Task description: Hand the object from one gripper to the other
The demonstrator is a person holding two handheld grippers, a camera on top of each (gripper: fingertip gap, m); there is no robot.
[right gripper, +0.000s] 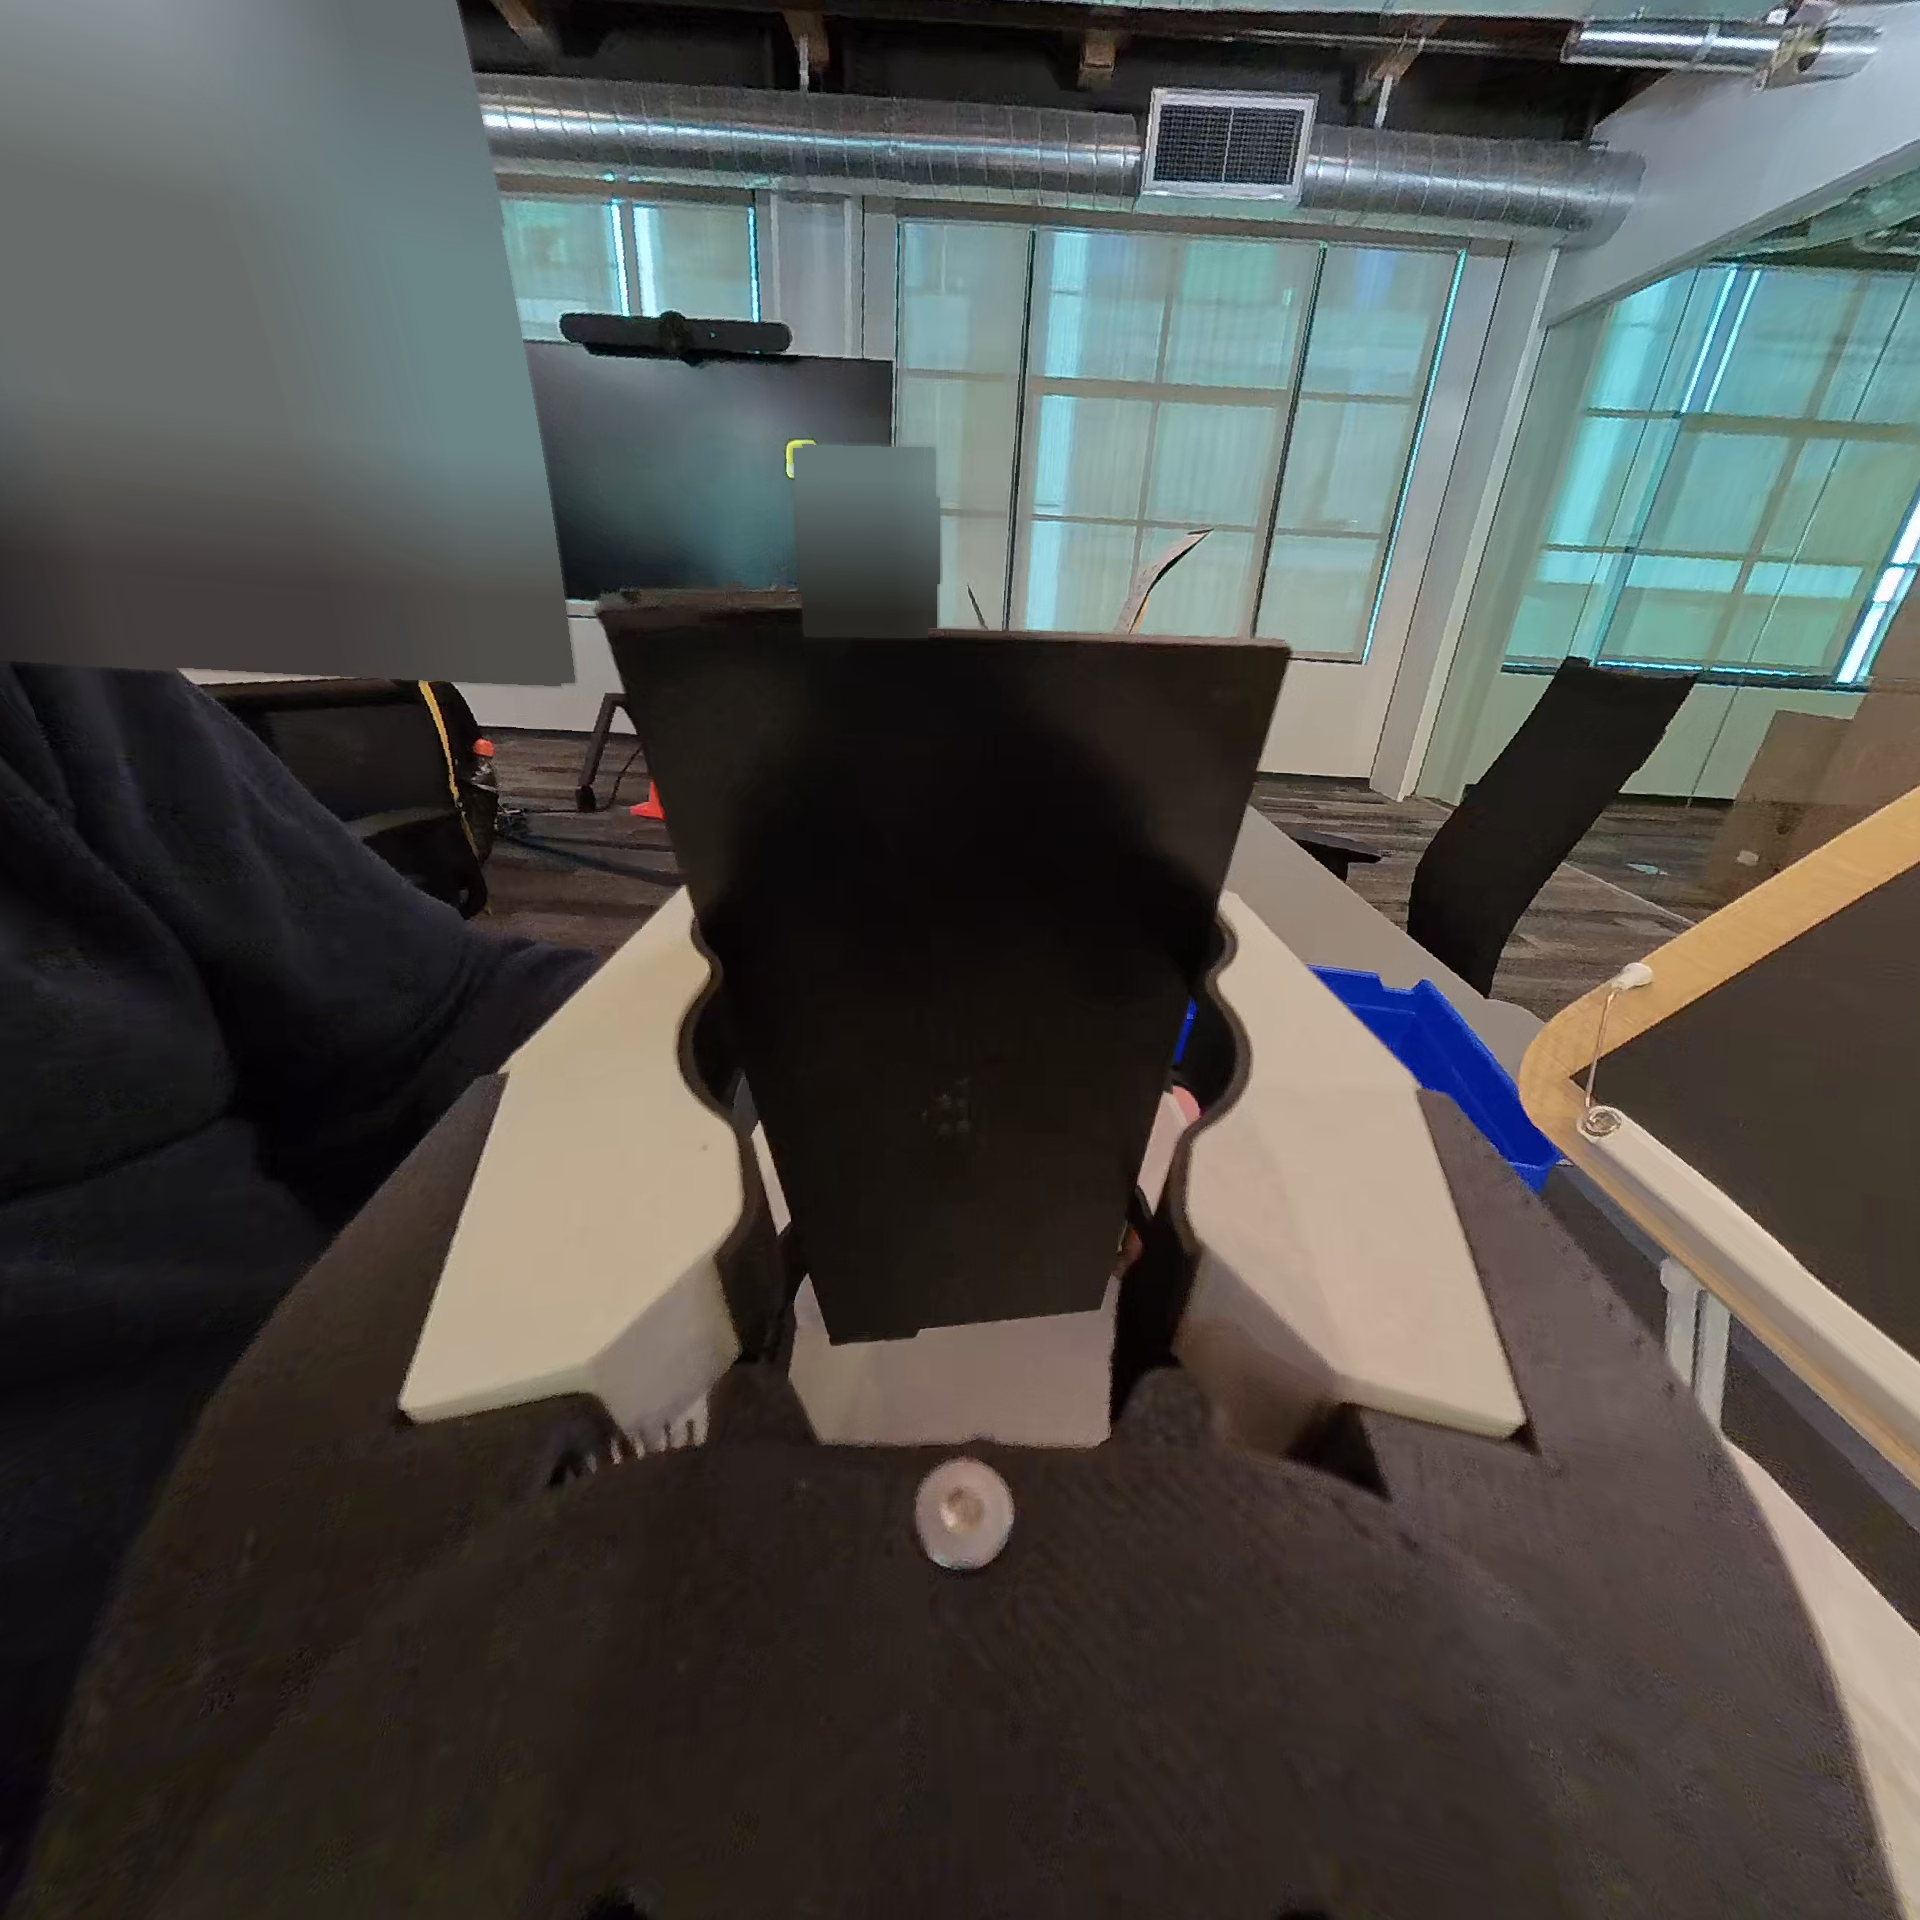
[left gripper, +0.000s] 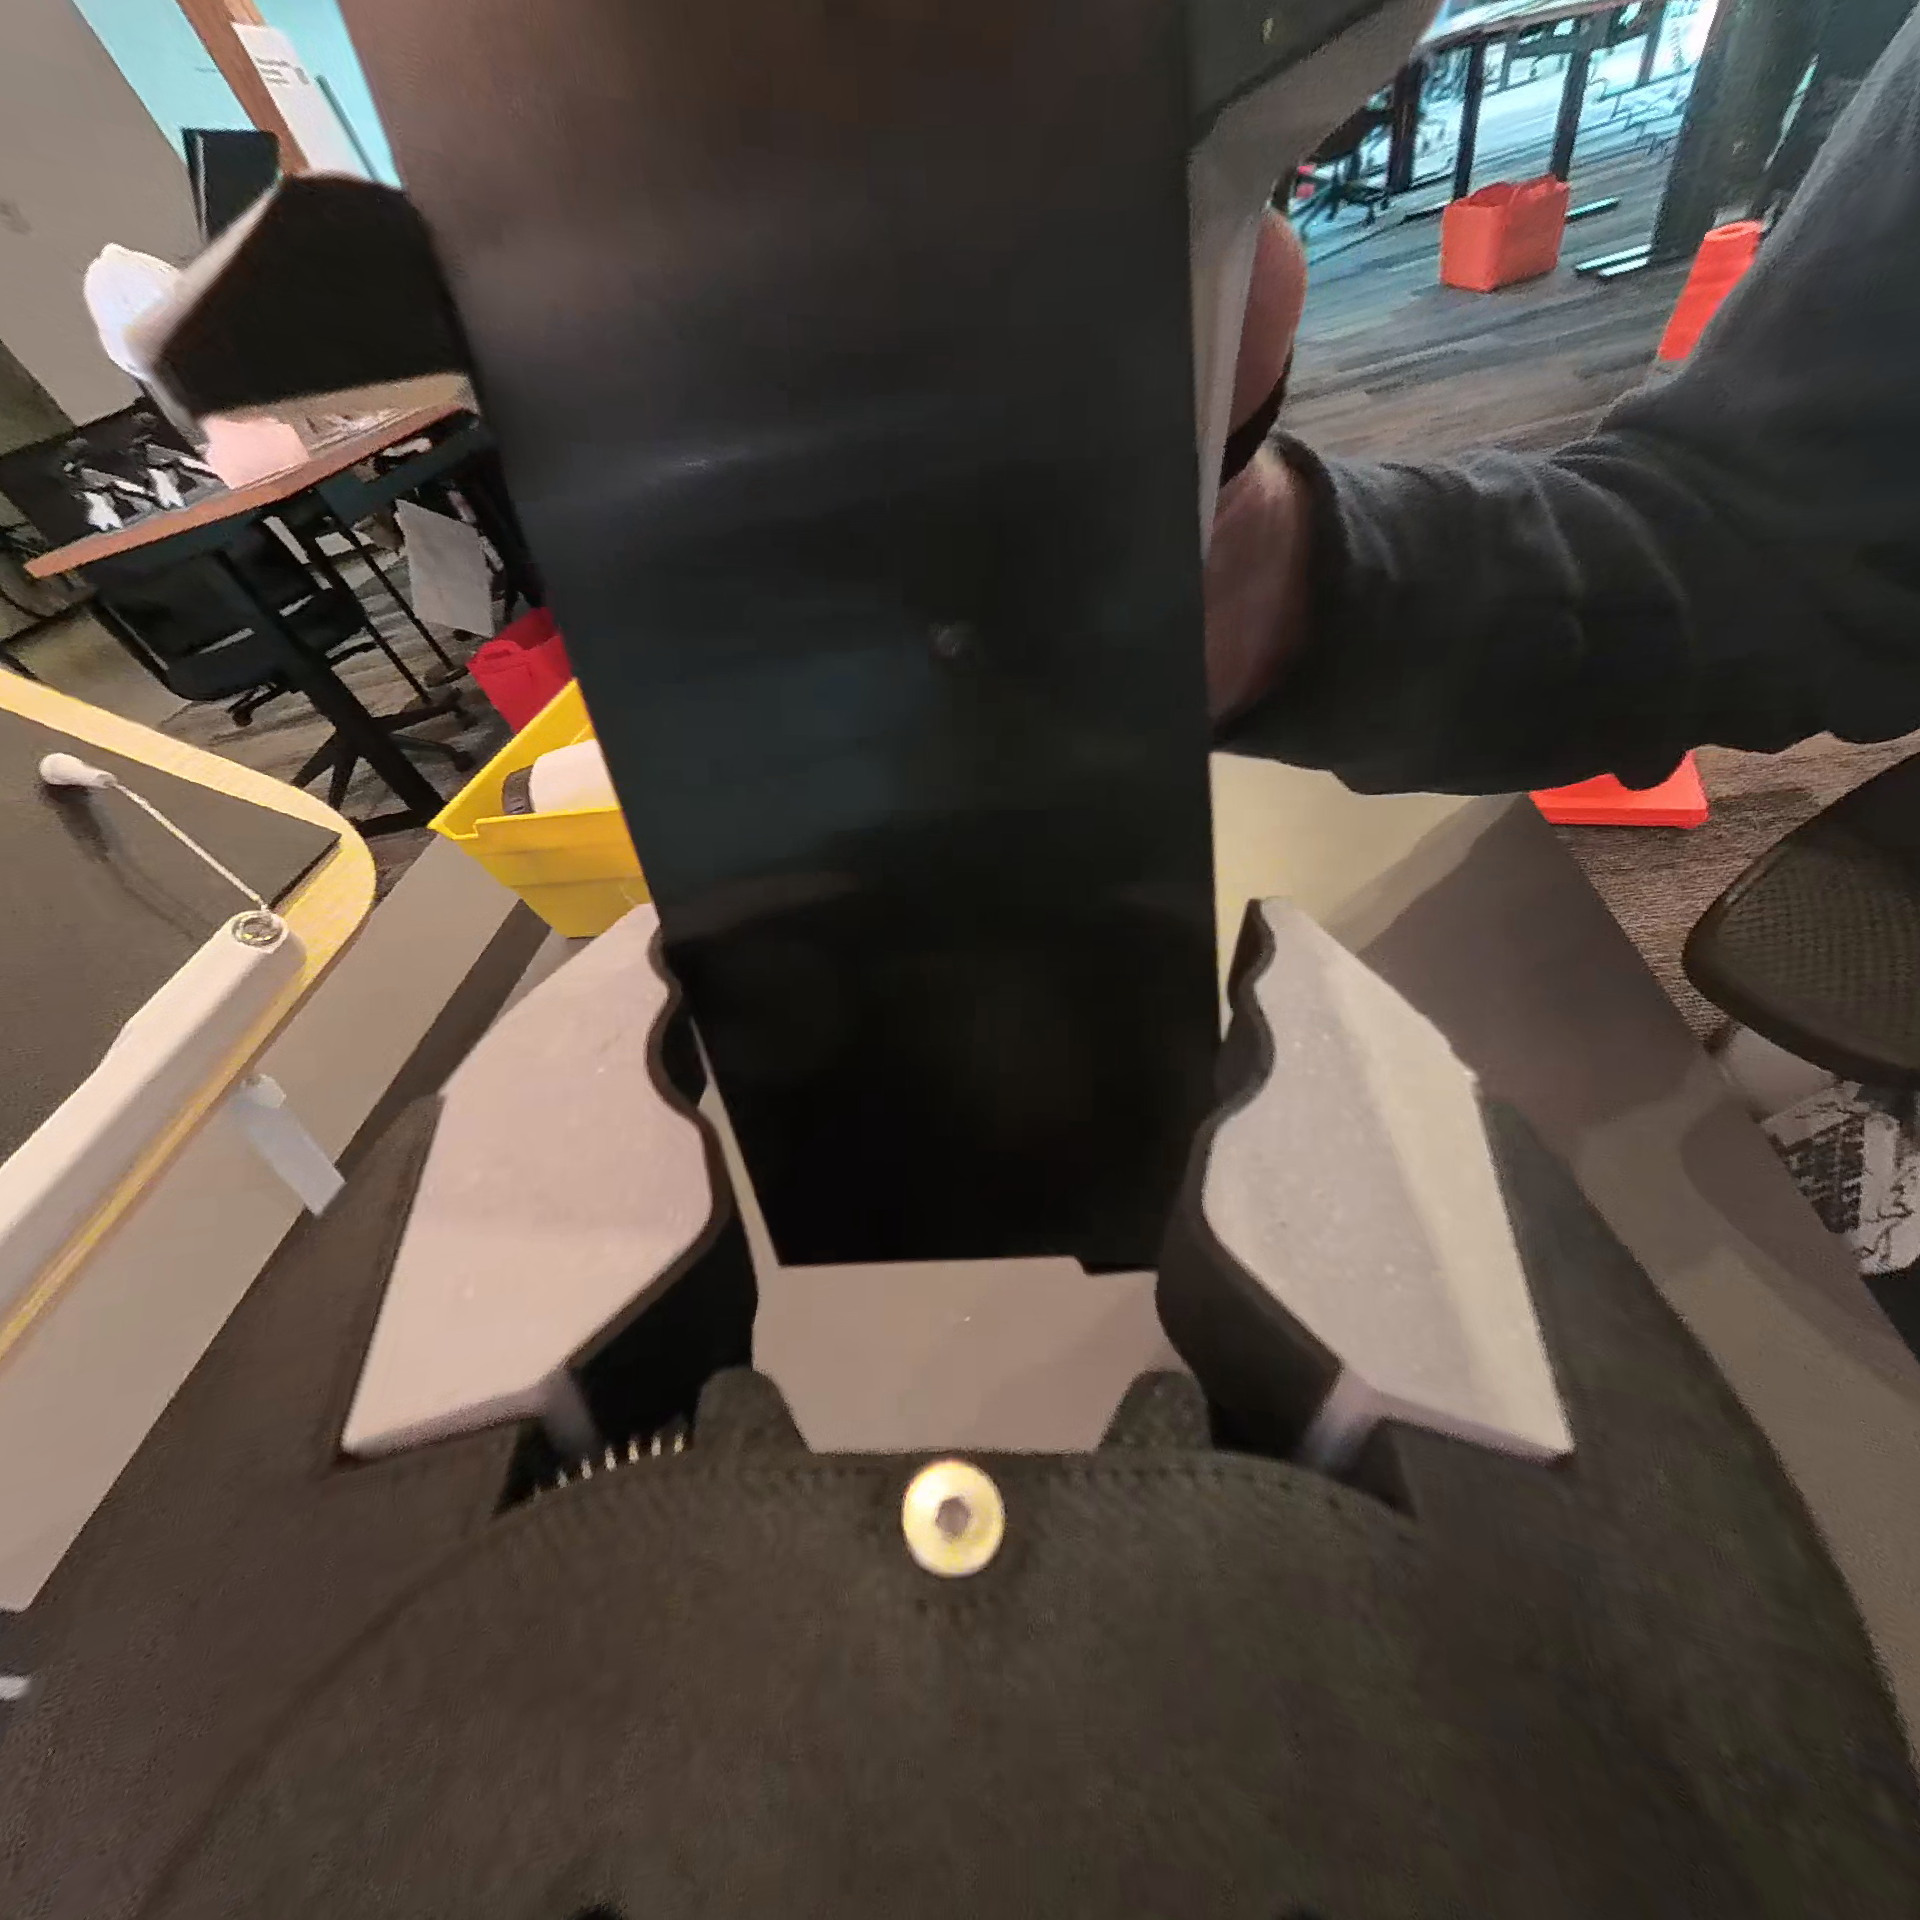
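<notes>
A flat black panel (left gripper: pixel 914 644) is seen between the fingers of both tongs at the same time. In the left wrist view the left tongs (left gripper: pixel 951 997) are closed on the lower end of the panel: the wavy inner edges of the two white fingers (left gripper: pixel 561 1174) lie against its two sides, and the panel rises from them and fills the middle of the picture. In the right wrist view the right tongs (right gripper: pixel 961 997) are closed on a black panel (right gripper: pixel 956 935) in the same way, with the fingers pressed to its edges. It is judged, not seen, that this is one and the same object held at its two ends, because no view shows both ends together.

The object is held in the air, above the worktop (left gripper: pixel 1475 831), and it rests on nothing. A hand in a dark sleeve (left gripper: pixel 1558 582) is seen just beside the panel in the left wrist view.

The step in hand is judged to be the middle of the handover, where both tongs grip together. Which one is the giver cannot be told from these pictures. For the next move, one pair of tongs must be opened while the other grip is kept firm, and the opened pair must be drawn straight back, so that the panel is not twisted or pulled out.
</notes>
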